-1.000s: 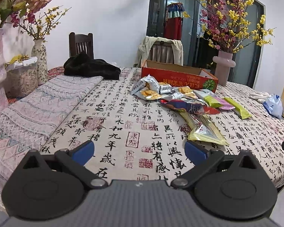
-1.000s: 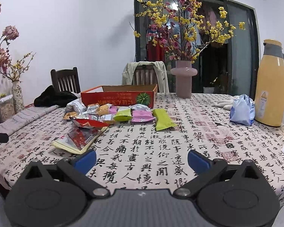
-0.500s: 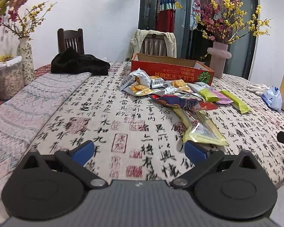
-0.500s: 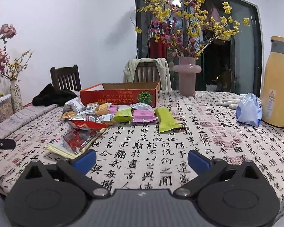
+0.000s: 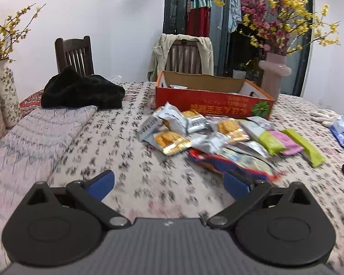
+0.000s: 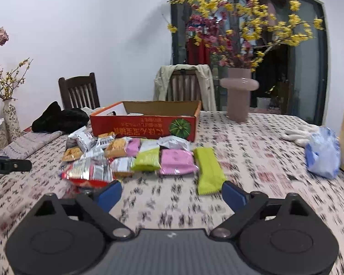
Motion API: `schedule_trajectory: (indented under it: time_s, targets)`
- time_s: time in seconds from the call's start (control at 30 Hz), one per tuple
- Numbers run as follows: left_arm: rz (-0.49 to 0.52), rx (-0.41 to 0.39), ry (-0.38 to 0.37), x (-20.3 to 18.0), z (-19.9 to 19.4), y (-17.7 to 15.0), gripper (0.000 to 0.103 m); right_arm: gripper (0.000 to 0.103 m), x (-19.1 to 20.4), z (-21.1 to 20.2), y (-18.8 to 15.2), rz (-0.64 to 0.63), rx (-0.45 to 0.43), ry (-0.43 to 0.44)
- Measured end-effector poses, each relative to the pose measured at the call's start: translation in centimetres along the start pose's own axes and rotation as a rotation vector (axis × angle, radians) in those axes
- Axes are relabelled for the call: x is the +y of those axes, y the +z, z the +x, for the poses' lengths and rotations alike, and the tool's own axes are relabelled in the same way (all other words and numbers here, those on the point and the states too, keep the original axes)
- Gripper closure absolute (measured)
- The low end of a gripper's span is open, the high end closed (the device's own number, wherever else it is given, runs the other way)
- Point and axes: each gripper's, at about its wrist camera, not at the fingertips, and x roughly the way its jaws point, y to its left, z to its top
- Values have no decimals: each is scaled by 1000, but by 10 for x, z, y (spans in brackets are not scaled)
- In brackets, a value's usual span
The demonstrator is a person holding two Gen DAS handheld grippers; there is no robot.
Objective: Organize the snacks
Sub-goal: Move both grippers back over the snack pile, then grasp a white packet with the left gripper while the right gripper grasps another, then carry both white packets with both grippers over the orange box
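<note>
**Both grippers close on the snack pile, nothing held yet**

The table (image 6: 252, 151), covered in a cloth printed with black characters, fills both views. Toward its far side sits an open red cardboard box (image 6: 144, 127), the likely home for the snacks, with a little already inside it. Behind it stands a pink vase (image 6: 239, 96) of flowering branches, and off to the left lies a black garment (image 5: 80, 91).

The snacks lie loose on the cloth just in front of the box: a large red and blue bag (image 5: 231, 162) nearest the left gripper, silver and gold packets (image 5: 172, 126) heaped over one another, then a row of a green packet (image 6: 148, 160), a pink packet (image 6: 176, 161) and a long green bar (image 6: 208, 170).

The left gripper (image 5: 169, 182) has its jaws wide apart with only cloth between them. The right gripper (image 6: 172, 193) has just been closing a little, yet its jaws are well apart and empty, the long green bar just beyond them.

The risks, as I judge them: foil wrappers are slippery and overlapping, so a pinch low on the heap could drag neighbours along or scatter them. Flat packets may slide away from the pads instead of lifting. A pinch on the cloth itself could bunch it and shift everything on it. Both views are blurred, so aim may suffer.
</note>
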Motion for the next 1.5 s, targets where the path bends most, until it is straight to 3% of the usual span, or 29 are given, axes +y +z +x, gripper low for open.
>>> schedule_trajectory:
  time_s: [0.23, 0.37, 0.43, 0.53, 0.7, 0.73, 0.83, 0.93, 1.03, 1.13, 1.3, 1.5]
  targets:
    - [46, 4, 27, 24, 51, 34, 13, 17, 25, 62, 48, -5, 49, 144]
    - [147, 40, -26, 31, 88, 55, 13, 23, 58, 101, 72, -63, 87, 252]
    - [209, 44, -39, 33, 107, 62, 22, 23, 74, 123, 83, -95, 112, 297]
    - [271, 79, -112, 36, 138, 71, 31, 26, 97, 155, 99, -140, 144, 337]
    - [352, 93, -272, 39, 174, 75, 34, 30, 124, 215, 116, -158, 218, 407]
    - [363, 99, -276, 39, 180, 75, 44, 30, 127, 225, 118, -160, 231, 423]
    - [342, 108, -314, 48, 192, 77, 69, 30, 141, 250, 119, -193, 252, 472]
    - [305, 94, -310, 59, 190, 83, 80, 32, 156, 279, 124, -234, 270, 477]
    - [255, 92, -295, 71, 183, 87, 81, 37, 167, 304, 126, -237, 296, 492]
    - [217, 111, -266, 81, 180, 86, 82, 63, 175, 327, 122, -238, 368, 504]
    - [166, 93, -204, 93, 162, 92, 82, 69, 174, 314, 120, -228, 352, 498]
    - [160, 14, -211, 77, 108, 98, 82, 69, 142, 245, 144, -172, 206, 457]
